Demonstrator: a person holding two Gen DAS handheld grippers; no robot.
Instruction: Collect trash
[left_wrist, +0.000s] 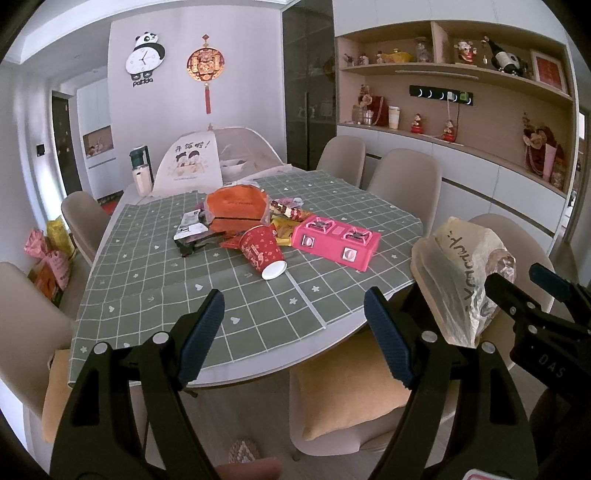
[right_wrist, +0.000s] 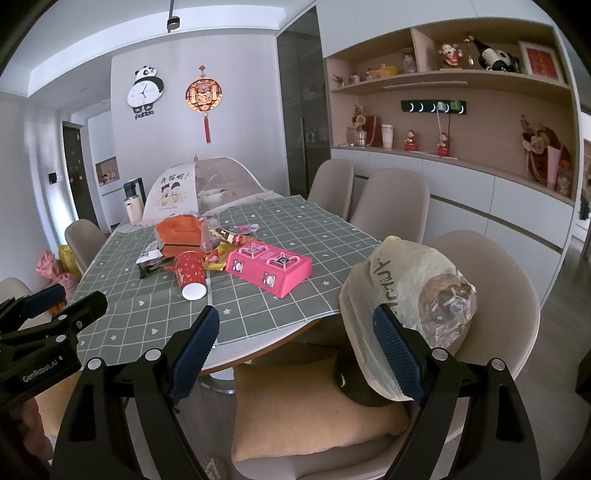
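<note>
white wall (left_wrist: 236, 74), beige chairs (left_wrist: 402, 177), wooden shelves (left_wrist: 443, 70)

Tipped red paper cup (left_wrist: 263, 254) lies with crumpled wrappers (left_wrist: 284, 221) and an orange bag (left_wrist: 236, 208) mid-table, left of the pink toy stove (left_wrist: 335, 242).

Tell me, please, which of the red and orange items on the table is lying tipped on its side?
The red paper cup, tipped with its white end toward the camera; the orange box and pink toy stove rest flat.

Left gripper (left_wrist: 295, 332) and right gripper (right_wrist: 297, 345) jaws spread wide.
</note>
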